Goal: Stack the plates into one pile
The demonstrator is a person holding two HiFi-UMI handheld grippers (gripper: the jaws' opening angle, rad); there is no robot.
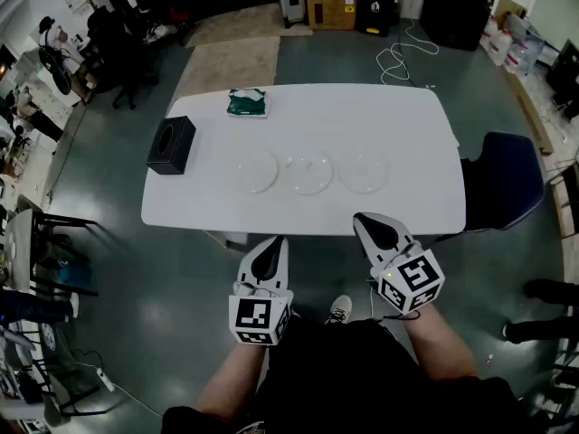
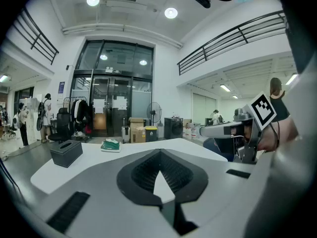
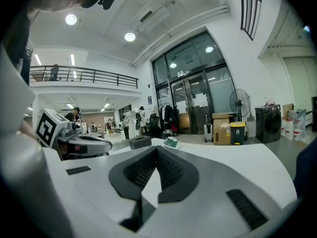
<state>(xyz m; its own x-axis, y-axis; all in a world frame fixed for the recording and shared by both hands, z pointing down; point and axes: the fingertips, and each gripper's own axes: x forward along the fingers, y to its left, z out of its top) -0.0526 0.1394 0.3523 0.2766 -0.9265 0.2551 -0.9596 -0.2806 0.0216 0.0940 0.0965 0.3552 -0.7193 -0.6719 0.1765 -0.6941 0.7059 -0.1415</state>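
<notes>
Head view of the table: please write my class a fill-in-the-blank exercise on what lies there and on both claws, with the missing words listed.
The white table holds ___ clear plates, side by side, unstacked.
The black box stands to the ___ of the plates in the head view.
The packet beyond the plates is ___ in colour.
The left claw and the right claw are both ___, holding nothing.
Missing words: three, left, green, shut.

A: Centre of the head view: three clear plates [image 1: 308,172], rims faint, surfaces hard to read.
B: Upper left, green packet [image 1: 246,103]: print too small. Right edge, someone's legs [image 1: 545,289]: cut off.
</notes>
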